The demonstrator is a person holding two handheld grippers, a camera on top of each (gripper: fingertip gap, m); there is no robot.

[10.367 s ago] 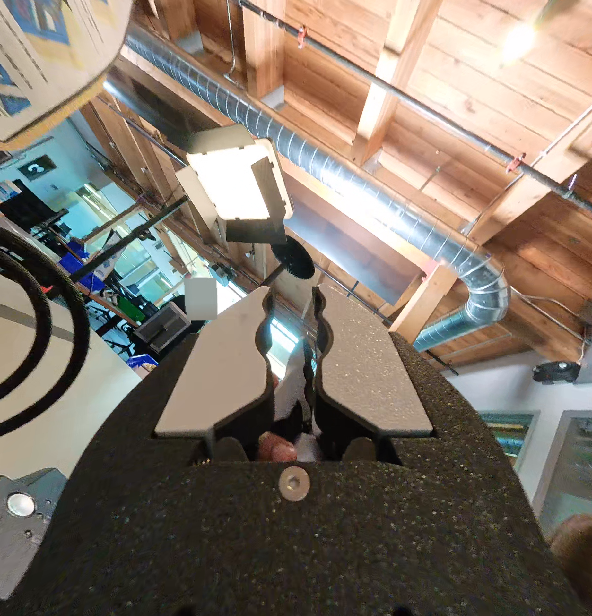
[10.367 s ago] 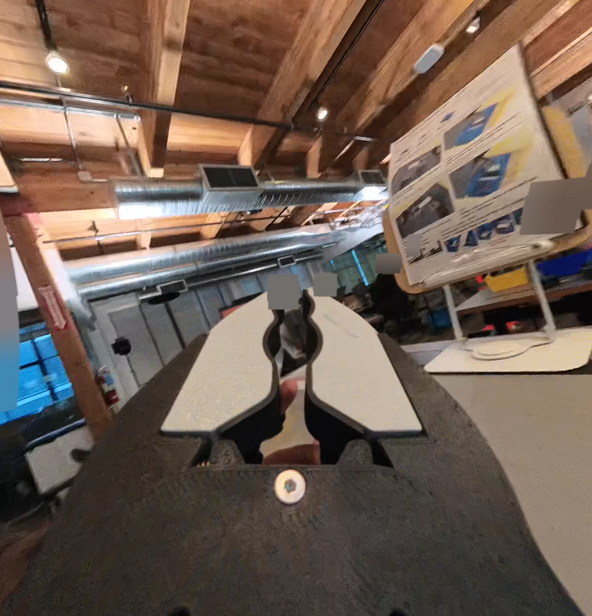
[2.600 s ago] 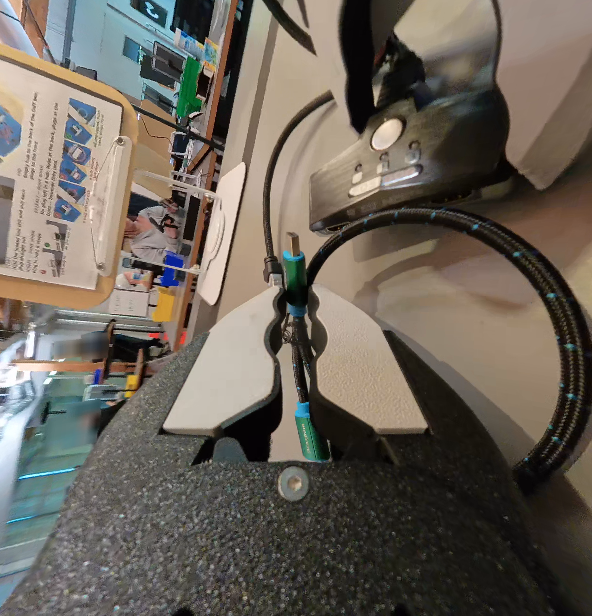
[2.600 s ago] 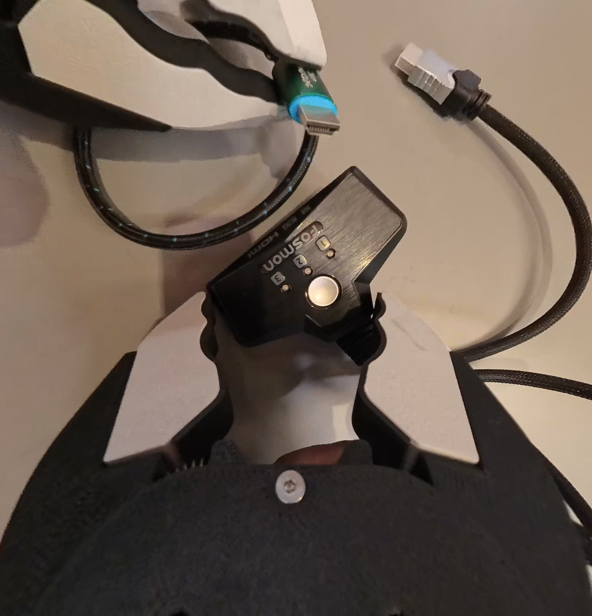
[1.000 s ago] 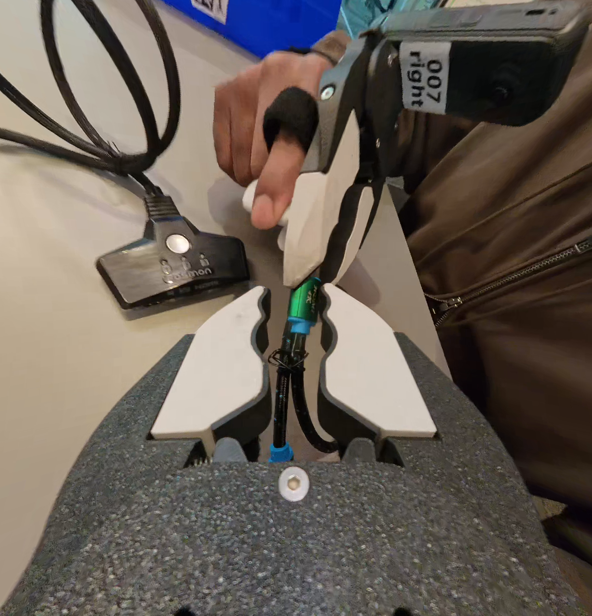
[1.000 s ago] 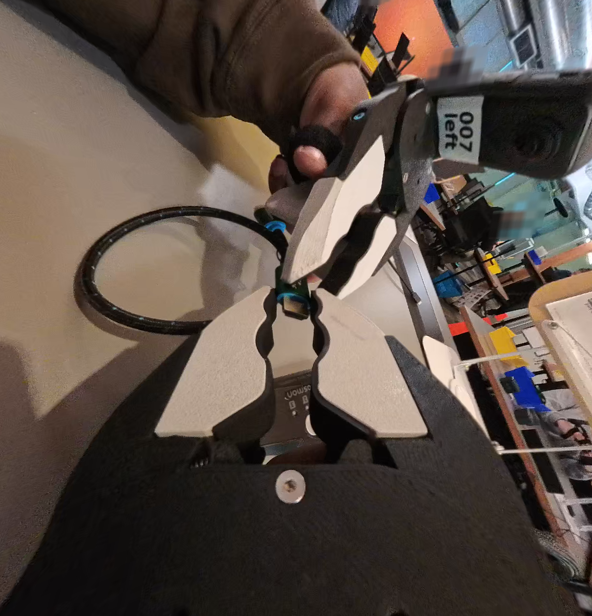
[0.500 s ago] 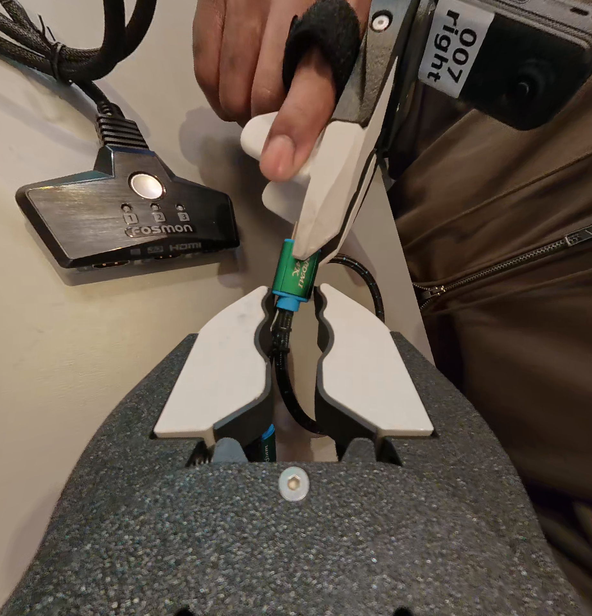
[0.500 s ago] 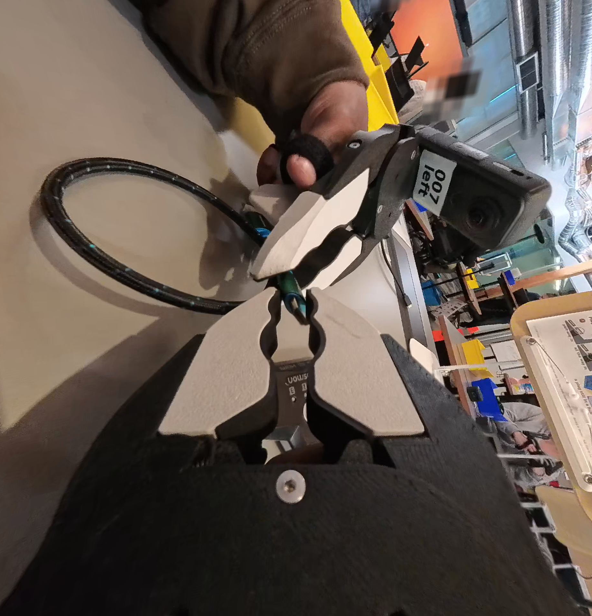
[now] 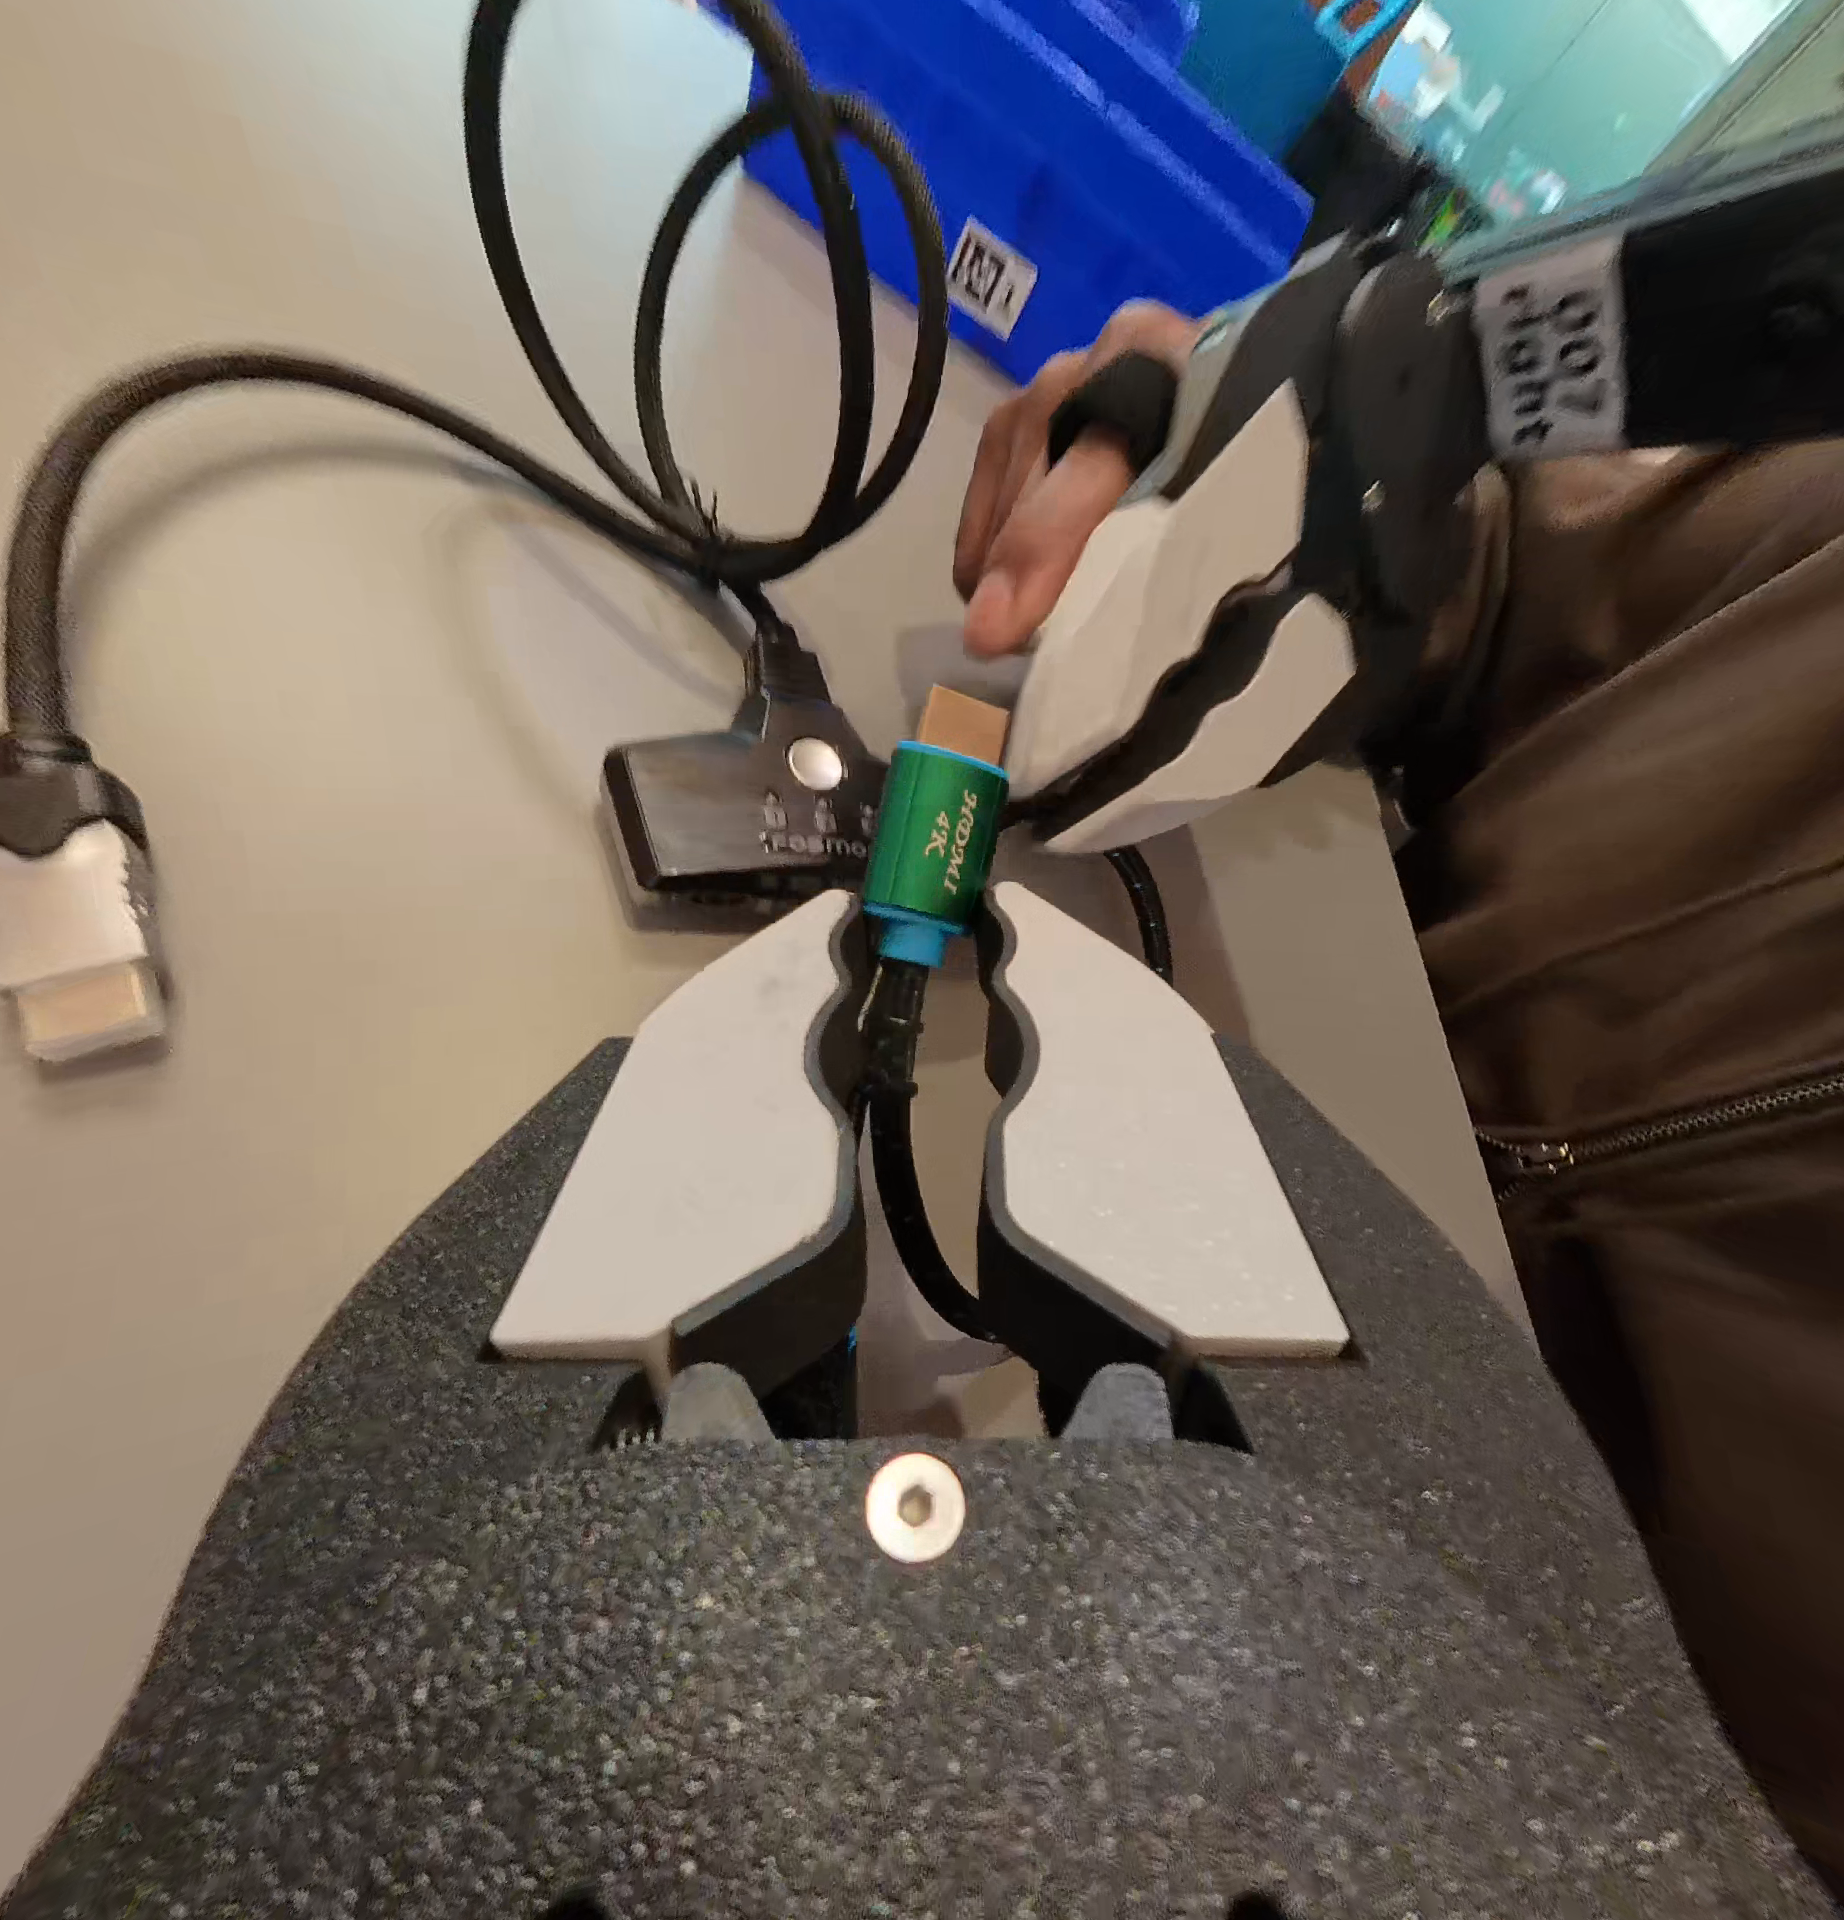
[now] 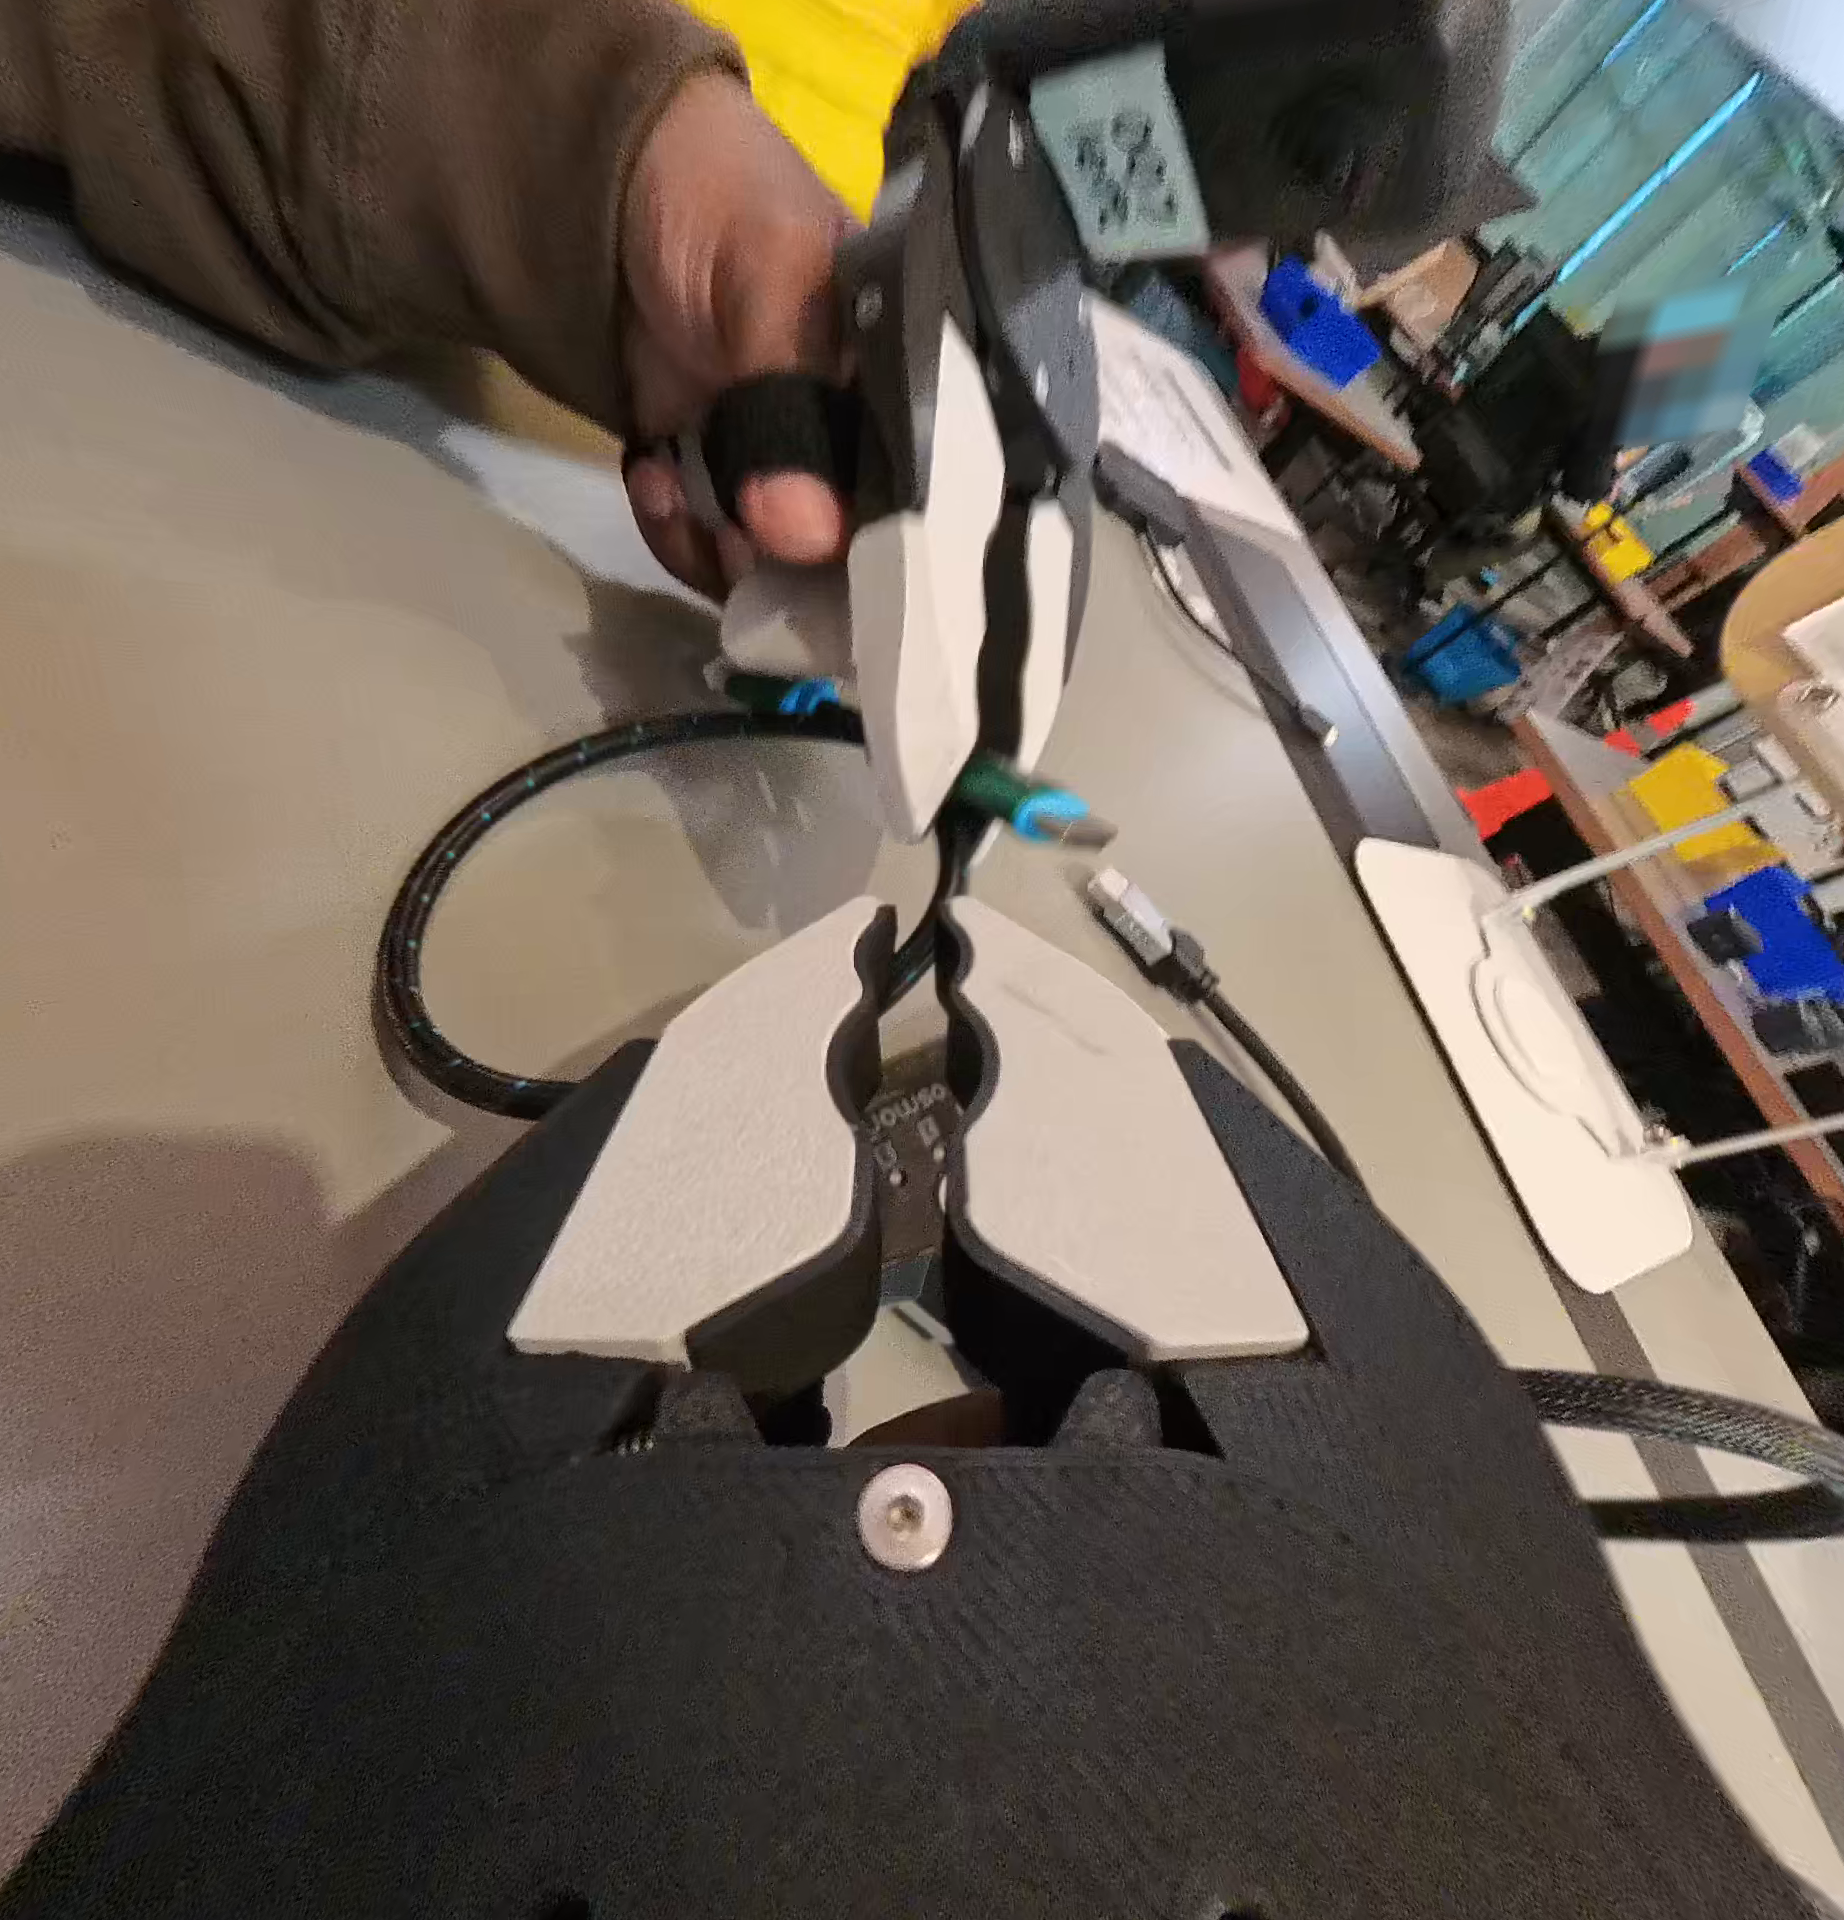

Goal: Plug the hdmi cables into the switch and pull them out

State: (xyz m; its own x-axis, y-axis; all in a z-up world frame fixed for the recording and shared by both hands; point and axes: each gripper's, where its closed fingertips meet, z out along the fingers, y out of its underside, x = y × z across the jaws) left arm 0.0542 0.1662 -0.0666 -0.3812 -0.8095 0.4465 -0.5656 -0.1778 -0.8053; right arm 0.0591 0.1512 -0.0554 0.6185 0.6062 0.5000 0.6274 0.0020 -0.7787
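left gripper [image 9: 923, 914] has its grey wavy-edged fingers nipped on the blue collar of a green metal HDMI plug [image 9: 933, 831], gold tip sticking out past the fingertips. right gripper [image 10: 920, 914] is nearly shut, pinching the braided black cable [image 10: 450, 935] just behind that plug. beyond the left fingers, one brushed black switch box [image 9: 710, 821] on the beige surface [image 9: 274, 675]; off to their left one white-shelled plug [image 9: 66, 935]

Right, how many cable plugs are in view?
3: a green plug in the left claw, a second green plug by the hand, a white plug on the table. Others may be hidden.
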